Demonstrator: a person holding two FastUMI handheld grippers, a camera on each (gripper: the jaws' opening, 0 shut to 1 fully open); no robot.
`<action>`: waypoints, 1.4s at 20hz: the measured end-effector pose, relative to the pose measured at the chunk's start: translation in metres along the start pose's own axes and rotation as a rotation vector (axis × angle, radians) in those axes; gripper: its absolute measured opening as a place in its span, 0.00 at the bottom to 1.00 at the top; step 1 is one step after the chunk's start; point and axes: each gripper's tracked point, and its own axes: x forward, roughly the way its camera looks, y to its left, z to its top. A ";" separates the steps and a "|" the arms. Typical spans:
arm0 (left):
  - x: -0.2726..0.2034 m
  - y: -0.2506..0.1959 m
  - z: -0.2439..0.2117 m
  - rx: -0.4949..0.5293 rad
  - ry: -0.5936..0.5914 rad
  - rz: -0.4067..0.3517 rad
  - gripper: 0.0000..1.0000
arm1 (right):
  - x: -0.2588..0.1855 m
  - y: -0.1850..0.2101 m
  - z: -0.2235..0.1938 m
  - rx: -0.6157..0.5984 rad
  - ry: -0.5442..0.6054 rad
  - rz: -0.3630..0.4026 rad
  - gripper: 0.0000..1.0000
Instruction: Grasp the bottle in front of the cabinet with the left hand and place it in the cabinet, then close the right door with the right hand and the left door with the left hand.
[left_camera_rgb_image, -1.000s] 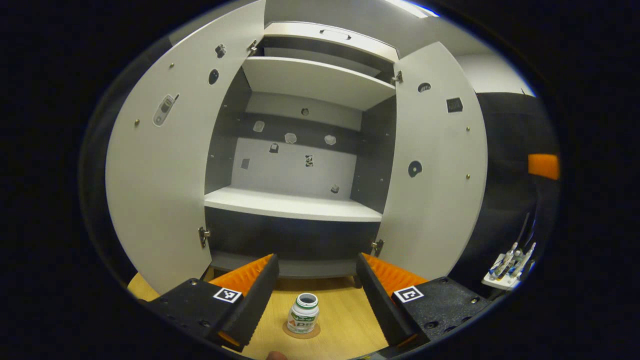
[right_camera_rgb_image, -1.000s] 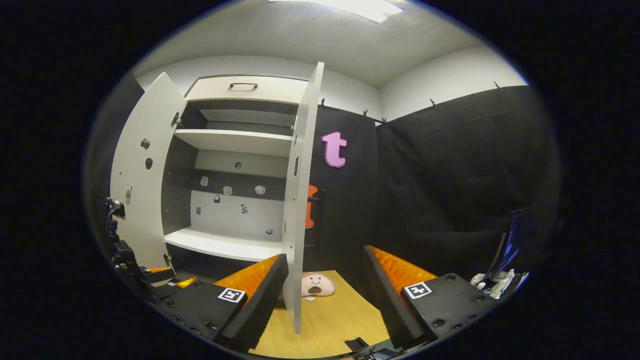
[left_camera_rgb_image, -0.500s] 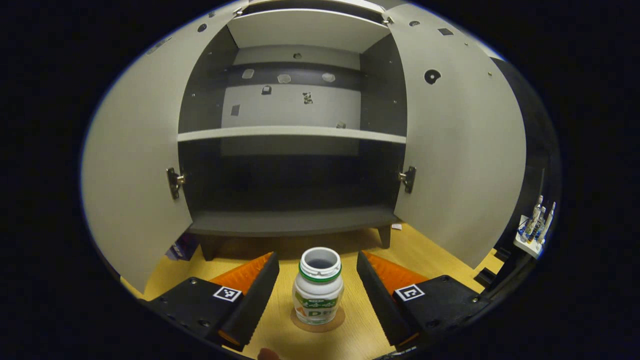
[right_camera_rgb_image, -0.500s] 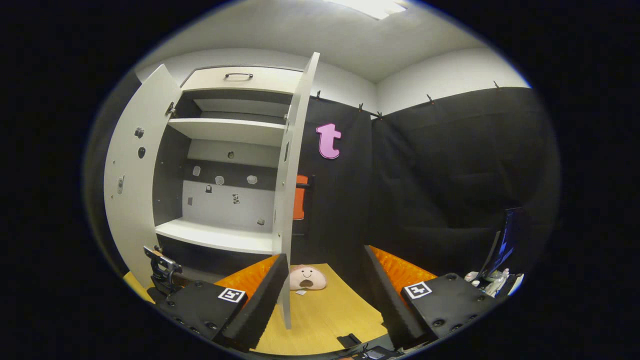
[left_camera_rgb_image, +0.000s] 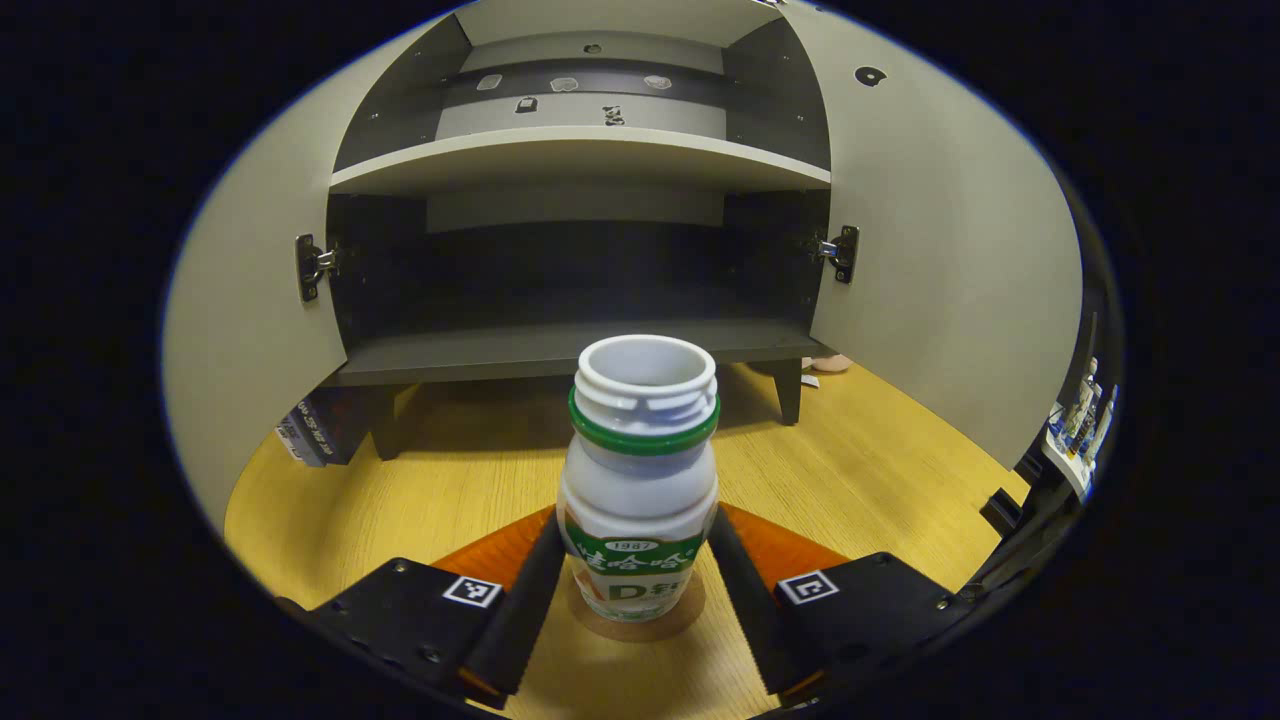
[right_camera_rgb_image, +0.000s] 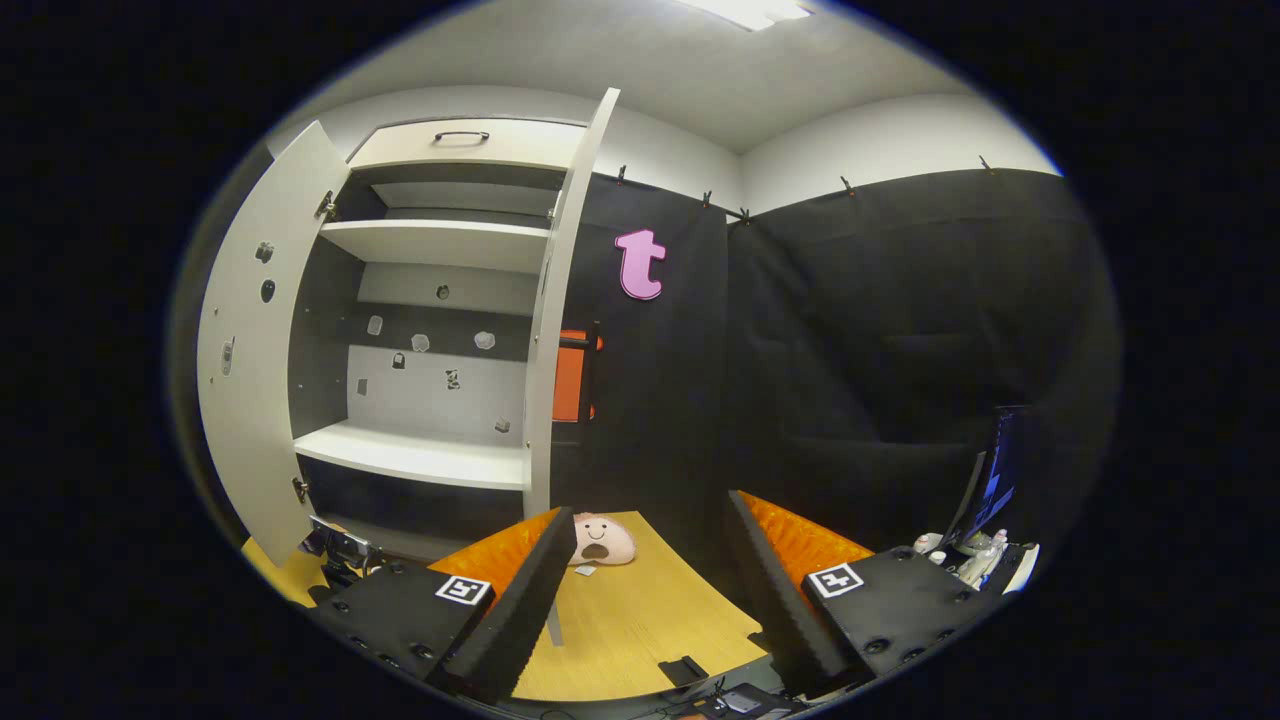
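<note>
straddling bottle (left_camera_rgb_image: 640, 480), left claw (left_camera_rgb_image: 632, 590) open

Open-doored cabinet (right_camera_rgb_image: 440, 330) beyond spread tongs (right_camera_rgb_image: 645, 585)

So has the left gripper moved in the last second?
Yes. The left gripper has dropped and closed in on the bottle; the cabinet now sits higher in its view.

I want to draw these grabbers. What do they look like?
Each one, the left gripper and the right gripper, has two long wedge-shaped fingers with ribbed faces, set on black blocks with screws. Each block carries a small square black-and-white marker.
</note>
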 end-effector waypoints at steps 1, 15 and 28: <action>-0.001 -0.002 -0.001 -0.007 0.013 -0.016 0.81 | 0.000 0.001 -0.003 0.004 0.004 0.004 0.99; -0.072 0.017 0.156 -0.011 -0.080 -0.106 0.80 | 0.006 0.016 -0.005 0.024 -0.008 0.052 0.99; -0.077 0.047 0.324 0.013 -0.178 -0.114 0.79 | 0.010 0.016 0.011 0.073 -0.047 0.068 0.99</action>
